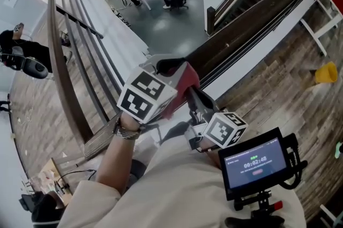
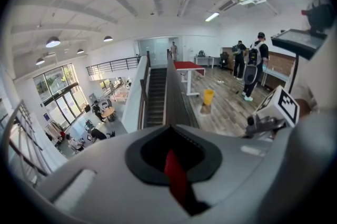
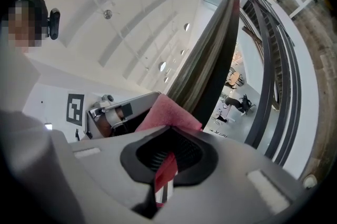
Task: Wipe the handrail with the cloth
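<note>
Handrail (image 1: pixel 244 26): long, flat-topped dark wood, smooth with a visible grain, running diagonally along the mezzanine edge above a lower hall (image 1: pixel 161 18) with a grey floor. Curved dark metal bars (image 3: pixel 268 81) run under and beside it. Plank floor (image 1: pixel 268 93) on the near side, weathered brown boards, with a small yellow item (image 1: pixel 326 73) standing on it; what kind it is cannot be made out. Cloth (image 1: pixel 185 81): red-pink, nappy like towelling, bunched into a soft wedge and lying on top of the handrail, between the two grippers and touching both. Right gripper (image 3: pixel 163 168): jaws pressed together on a fold of the cloth, the rest of the cloth bulging just beyond the tips against the rail. Left gripper (image 1: pixel 167 67): angled down at the rail, jaws closed tight, with a thin red strip of the cloth caught in the seam; the bulk of the cloth sits just to its side. Each gripper has a grey plastic body and a white cube with black square markers. Beige sleeve (image 1: pixel 102 189) and a beaded wristband (image 1: pixel 126 130) behind the left gripper. Small dark screen (image 1: pixel 253 161) near the right one.
</note>
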